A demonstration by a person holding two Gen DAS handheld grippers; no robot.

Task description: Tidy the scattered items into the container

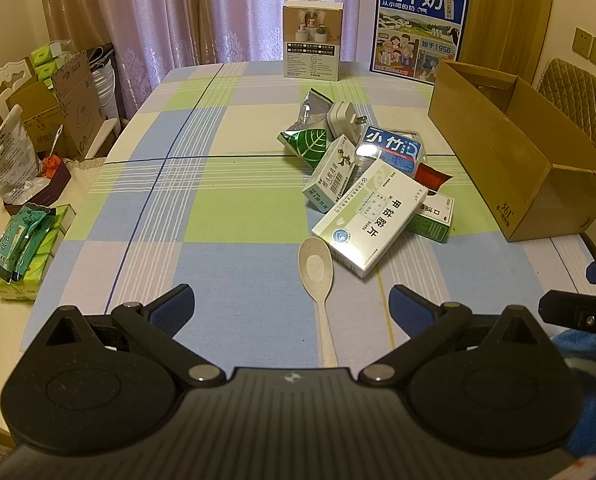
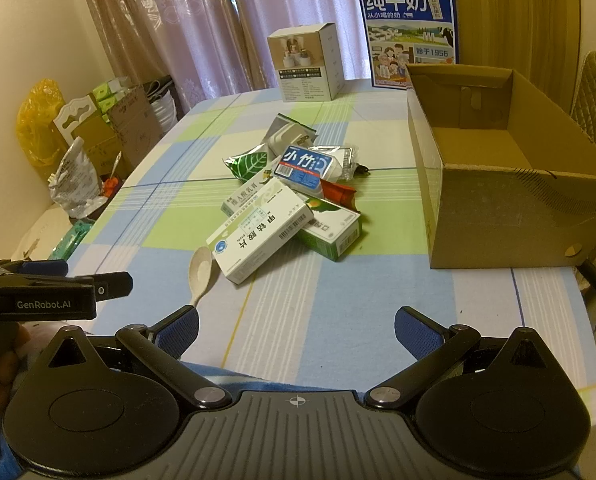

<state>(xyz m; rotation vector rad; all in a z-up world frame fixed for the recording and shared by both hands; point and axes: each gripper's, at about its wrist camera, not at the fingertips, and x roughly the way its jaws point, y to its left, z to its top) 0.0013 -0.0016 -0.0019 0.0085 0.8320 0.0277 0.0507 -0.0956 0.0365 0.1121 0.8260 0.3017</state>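
A table [image 1: 225, 216] under a plaid cloth of blue, green, cream and lilac squares fills both views, with lilac and tan curtains [image 1: 233, 8] hanging behind its far edge and cream walls on either side. Along the left side of the room sit stacked cardboard cartons [image 1: 73, 96], a crumpled white bag [image 1: 9, 168] and green tissue packs [image 1: 21, 248]; a quilted chair back [image 1: 578, 96] shows at the far right. On the far edge of the table stand a small white product box [image 1: 313, 40] and a tall blue milk carton [image 1: 420, 26]. The open brown cardboard box [image 2: 510, 184] rests on the right side of the table, its long axis running from near to far, its mouth facing up. Just left of it lies the scattered pile: a large white medicine box [image 1: 368, 220] on top and tilted, its long axis slanting from near left to far right, a green-and-white box [image 2: 330, 232] partly beneath it, a blue-labelled pack [image 1: 390, 150], a green leaf-print pouch [image 1: 308, 144] and a white plug adapter [image 1: 344, 118]. A pale spoon [image 1: 318, 280] lies nearest, bowl touching the large medicine box, handle pointing back toward the left gripper [image 1: 291, 304], whose jaws stand wide apart with nothing in them. The right gripper [image 2: 295, 328] hangs likewise spread and empty over the near edge of the cloth
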